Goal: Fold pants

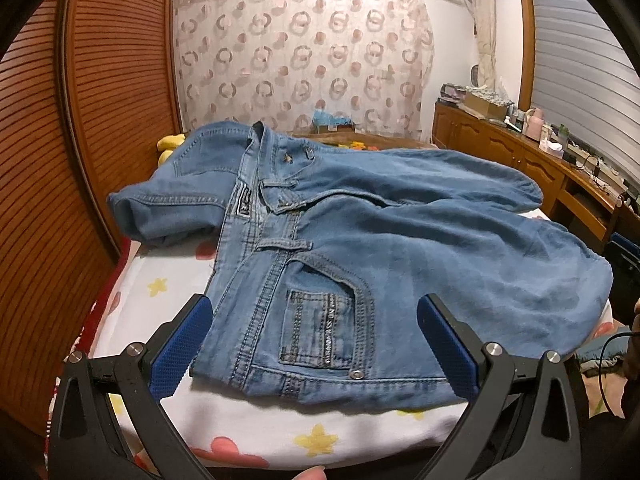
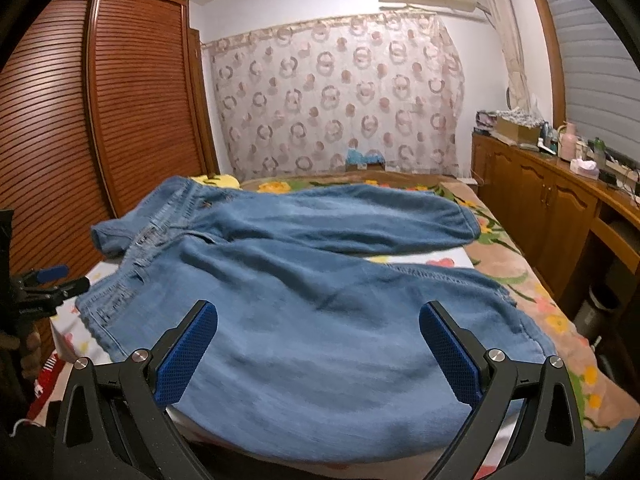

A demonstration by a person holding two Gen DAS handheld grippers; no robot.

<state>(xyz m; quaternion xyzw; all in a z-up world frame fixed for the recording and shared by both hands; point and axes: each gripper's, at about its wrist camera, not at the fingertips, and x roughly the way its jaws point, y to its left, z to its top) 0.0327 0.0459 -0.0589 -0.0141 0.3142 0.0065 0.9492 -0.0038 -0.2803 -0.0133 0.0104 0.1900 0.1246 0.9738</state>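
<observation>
On the white bed sheet with yellow stars [image 1: 168,280], blue denim pants [image 1: 360,232] lie spread out. Both the left gripper [image 1: 314,320] and right gripper [image 2: 318,324] are wide apart, holding nothing. Left stands a brown wooden slatted wardrobe [image 2: 120,100].

Your left gripper [image 1: 314,338] stands wide apart with the waistband corner of the jeans [image 1: 360,248] between its blue pads, nothing else in the gap. To your left the louvred wardrobe [image 1: 60,200] walls in the bed [image 1: 168,272] closely, leaving only a narrow strip of sheet. Your right gripper [image 2: 318,346] is spread over the near leg. On your right the wooden cabinet [image 2: 540,208] stands beyond a floor gap.
</observation>
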